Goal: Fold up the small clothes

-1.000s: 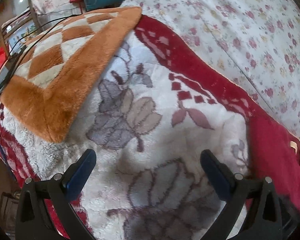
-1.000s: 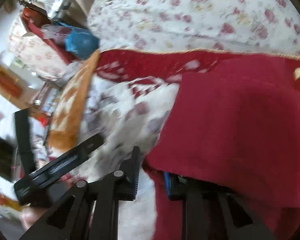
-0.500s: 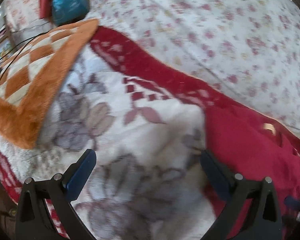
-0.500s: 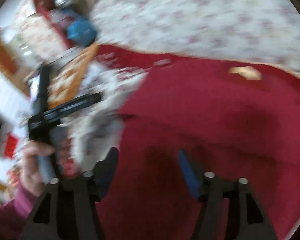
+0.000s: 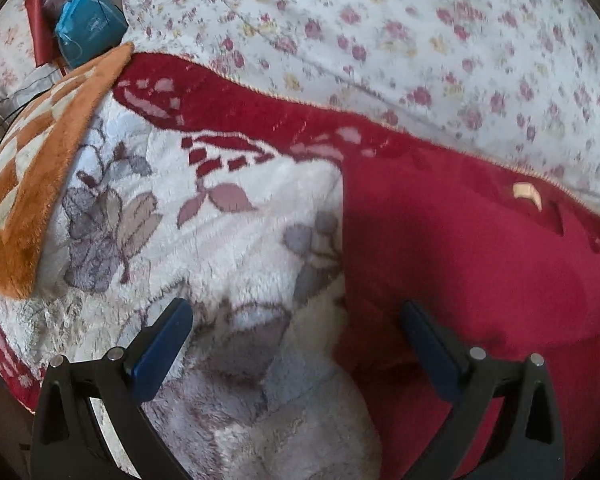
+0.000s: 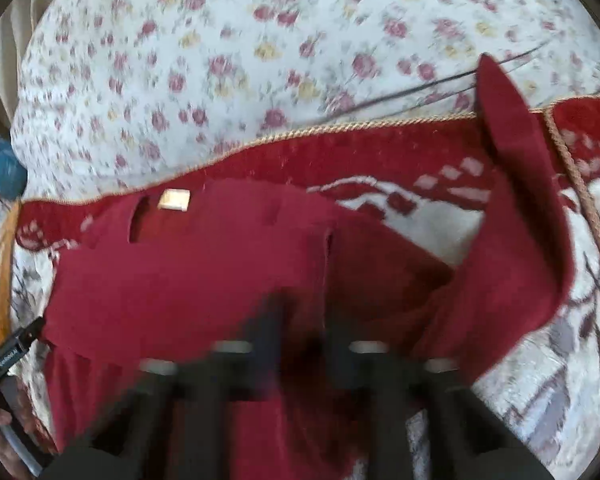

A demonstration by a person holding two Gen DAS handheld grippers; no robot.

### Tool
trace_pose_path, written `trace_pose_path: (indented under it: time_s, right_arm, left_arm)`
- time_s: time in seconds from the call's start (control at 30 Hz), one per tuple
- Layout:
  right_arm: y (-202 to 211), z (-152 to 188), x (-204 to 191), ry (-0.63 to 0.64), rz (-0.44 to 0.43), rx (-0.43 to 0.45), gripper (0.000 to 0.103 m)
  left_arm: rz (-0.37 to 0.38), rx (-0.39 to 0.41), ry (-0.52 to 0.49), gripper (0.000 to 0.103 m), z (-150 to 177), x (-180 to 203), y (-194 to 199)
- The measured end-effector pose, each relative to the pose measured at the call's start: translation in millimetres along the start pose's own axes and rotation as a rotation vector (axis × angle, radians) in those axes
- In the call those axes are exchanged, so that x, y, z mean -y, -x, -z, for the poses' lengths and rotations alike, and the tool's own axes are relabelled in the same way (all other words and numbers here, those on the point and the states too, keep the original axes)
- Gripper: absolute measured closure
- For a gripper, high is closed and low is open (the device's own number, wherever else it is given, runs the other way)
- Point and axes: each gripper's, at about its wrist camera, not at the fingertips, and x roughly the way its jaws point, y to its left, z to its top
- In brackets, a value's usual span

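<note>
My left gripper (image 5: 296, 332) hangs released over the red garment's (image 5: 480, 256) left edge. My right gripper (image 6: 304, 344) is blurred above that garment; I can't tell its jaws.

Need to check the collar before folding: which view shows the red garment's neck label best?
The right wrist view: the neck label sits face-on on the red garment, beside a slit. The left wrist view shows the neck label only small and curled, near the frame's right edge.

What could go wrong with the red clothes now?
The right hand-held gripper is blurred, so I cannot tell whether it grips the red garment; it may slip. One red flap sticks up and could fold crooked. The open left hand-held gripper straddles the garment's edge and might snag the fluffy blanket.
</note>
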Motion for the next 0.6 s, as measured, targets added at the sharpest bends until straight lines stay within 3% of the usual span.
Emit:
trace_pose_path:
  time_s: [0.17, 0.3, 0.4, 0.47, 0.6]
  right_arm:
    - [-11.4, 1.9, 1.4, 0.058, 0.083, 0.000, 0.090]
    - [4.8, 5.2, 3.6, 0.013, 0.048, 0.024, 0.088]
    - [25.0, 10.2, -9.3, 0.040, 0.034, 0.047, 0.075]
    - [34.3, 15.5, -21.0, 0.071, 0.004, 0.063, 0.053]
    - [19.9, 29.3, -37.0, 0.121, -0.024, 0.020, 0.050]
  left_arm:
    - [0.001, -0.012, -0.001, 0.000, 2.1, 2.2, -2.8]
    - [-0.012, -0.011, -0.004, 0.000, 0.8, 4.5, 1.7]
    - [-0.009, -0.002, -0.011, 0.000, 0.8, 5.1, 7.2]
    - [-0.002, 0.006, -0.005, 0.000, 0.5, 4.6, 11.9]
    - [0.031, 0.034, 0.002, 0.000, -0.2, 7.1, 25.3]
